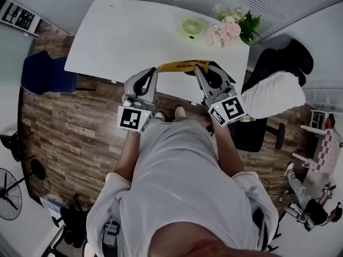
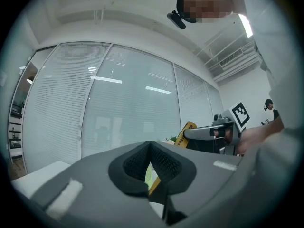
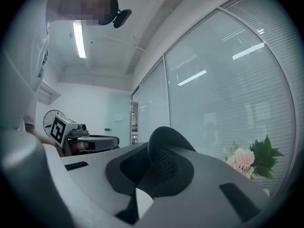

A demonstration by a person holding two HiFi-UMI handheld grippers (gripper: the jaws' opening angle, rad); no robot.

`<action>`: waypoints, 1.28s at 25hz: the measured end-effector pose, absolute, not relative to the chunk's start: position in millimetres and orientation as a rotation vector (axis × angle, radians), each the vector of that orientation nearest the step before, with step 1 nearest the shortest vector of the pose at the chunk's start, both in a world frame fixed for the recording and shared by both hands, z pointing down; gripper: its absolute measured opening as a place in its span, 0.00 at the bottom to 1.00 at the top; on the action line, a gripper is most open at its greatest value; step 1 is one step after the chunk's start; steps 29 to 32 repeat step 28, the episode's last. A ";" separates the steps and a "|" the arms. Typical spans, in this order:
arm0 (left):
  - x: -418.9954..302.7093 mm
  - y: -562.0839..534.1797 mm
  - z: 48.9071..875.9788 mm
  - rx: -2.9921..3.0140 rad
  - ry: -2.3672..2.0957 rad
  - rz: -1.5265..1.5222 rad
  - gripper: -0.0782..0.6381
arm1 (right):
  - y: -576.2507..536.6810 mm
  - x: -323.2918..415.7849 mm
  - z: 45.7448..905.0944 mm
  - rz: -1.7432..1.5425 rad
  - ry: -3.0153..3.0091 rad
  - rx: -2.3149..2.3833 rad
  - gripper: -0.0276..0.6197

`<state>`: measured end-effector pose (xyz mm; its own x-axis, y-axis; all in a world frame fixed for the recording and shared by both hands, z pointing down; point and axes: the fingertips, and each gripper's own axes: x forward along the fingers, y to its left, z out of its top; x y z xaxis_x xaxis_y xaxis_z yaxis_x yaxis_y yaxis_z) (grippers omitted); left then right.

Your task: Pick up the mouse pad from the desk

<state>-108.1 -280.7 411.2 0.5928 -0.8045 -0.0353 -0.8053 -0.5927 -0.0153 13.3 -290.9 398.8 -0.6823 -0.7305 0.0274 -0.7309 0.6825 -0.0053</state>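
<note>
The mouse pad [image 1: 182, 66] is a thin yellow sheet with dark print, held up in the air over the near edge of the white desk [image 1: 123, 36]. It spans between my two grippers. My left gripper [image 1: 156, 70] is shut on the pad's left end; in the left gripper view the yellow edge [image 2: 153, 182] shows pinched between the dark pads. My right gripper [image 1: 197, 68] is shut at the pad's right end. In the right gripper view its jaws are pressed together and the pad itself is hidden. Both gripper views look up and out towards the blinds.
A small green fan [image 1: 192, 27] and a pink flower bouquet [image 1: 230, 25] stand at the desk's far right. A blue chair [image 1: 45, 74] is at the desk's left, a black office chair with a white cloth [image 1: 273, 90] at its right. A floor fan [image 1: 8, 191] stands at the left.
</note>
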 end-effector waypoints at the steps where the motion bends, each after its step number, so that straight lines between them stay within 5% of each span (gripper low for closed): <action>1: -106.2 -285.4 406.8 -2.768 1.404 0.045 0.09 | -295.0 13.9 395.2 0.002 -2.854 1.241 0.06; 32: -79.7 -345.0 370.0 -2.734 1.389 0.024 0.09 | -341.6 20.4 364.4 -0.124 -2.841 1.297 0.06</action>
